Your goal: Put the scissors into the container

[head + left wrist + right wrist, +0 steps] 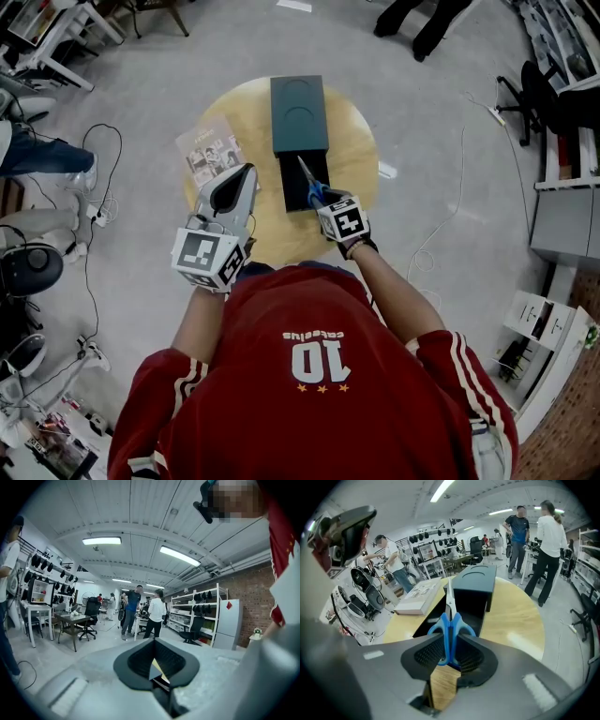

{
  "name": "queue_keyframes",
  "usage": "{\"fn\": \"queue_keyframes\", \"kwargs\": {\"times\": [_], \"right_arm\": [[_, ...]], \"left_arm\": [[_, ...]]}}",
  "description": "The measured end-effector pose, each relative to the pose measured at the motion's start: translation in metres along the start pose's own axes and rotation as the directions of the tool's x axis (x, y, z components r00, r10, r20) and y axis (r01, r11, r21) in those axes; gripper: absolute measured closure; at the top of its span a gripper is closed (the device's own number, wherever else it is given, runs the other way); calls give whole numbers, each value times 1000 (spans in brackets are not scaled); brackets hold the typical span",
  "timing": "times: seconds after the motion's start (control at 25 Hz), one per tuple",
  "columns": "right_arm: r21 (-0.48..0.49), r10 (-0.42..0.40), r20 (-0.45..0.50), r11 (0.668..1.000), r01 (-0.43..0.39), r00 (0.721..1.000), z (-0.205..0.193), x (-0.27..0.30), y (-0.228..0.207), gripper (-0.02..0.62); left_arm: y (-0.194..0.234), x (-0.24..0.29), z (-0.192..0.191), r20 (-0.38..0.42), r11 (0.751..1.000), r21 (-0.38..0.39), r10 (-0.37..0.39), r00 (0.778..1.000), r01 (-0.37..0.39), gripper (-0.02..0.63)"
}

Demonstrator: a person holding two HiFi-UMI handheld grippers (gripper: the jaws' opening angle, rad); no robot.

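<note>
my right gripper (449, 652), pinching the scissors (450, 623) handles, should lower blades-first into the container (476, 603) ahead, seemingly centred.

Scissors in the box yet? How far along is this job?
Done: the scissors are picked up and the box stands open on the table. In hand: the right gripper clamps their blue handles, blades pointing out over the box. Left: lower them in and let go.

On the table (356, 150), a booklet (211, 155) lies left of the container (300, 117), with the scissors (311, 185) over it.
</note>
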State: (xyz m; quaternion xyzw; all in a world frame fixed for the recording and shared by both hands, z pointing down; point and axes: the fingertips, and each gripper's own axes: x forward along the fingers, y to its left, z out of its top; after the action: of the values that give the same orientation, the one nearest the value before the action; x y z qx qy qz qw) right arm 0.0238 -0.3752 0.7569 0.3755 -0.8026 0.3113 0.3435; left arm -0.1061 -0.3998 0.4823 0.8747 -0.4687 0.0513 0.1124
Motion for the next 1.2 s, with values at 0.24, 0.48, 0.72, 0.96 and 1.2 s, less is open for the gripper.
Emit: {"fn": "queue_keyframes", "kwargs": {"times": [0.24, 0.48, 0.72, 0.96, 1.2], "right_arm": [[-21, -12, -34, 1000, 11, 999, 1, 10, 2, 509], [-29, -41, -77, 999, 39, 996, -1, 16, -3, 508], [-52, -57, -67, 997, 54, 996, -1, 21, -5, 505], [-53, -66, -25, 997, 64, 998, 16, 14, -7, 482], [-36, -82, 8, 996, 82, 997, 22, 8, -15, 482]], "left_arm": [[12, -6, 1, 3, 1000, -7, 23, 1000, -23, 604], [18, -12, 2, 5, 999, -4, 33, 999, -33, 604], [20, -12, 2, 6, 999, -8, 39, 999, -39, 604], [22, -11, 2, 5, 999, -12, 48, 999, -48, 604], [21, -12, 2, 9, 999, -13, 46, 999, -46, 604]]}}
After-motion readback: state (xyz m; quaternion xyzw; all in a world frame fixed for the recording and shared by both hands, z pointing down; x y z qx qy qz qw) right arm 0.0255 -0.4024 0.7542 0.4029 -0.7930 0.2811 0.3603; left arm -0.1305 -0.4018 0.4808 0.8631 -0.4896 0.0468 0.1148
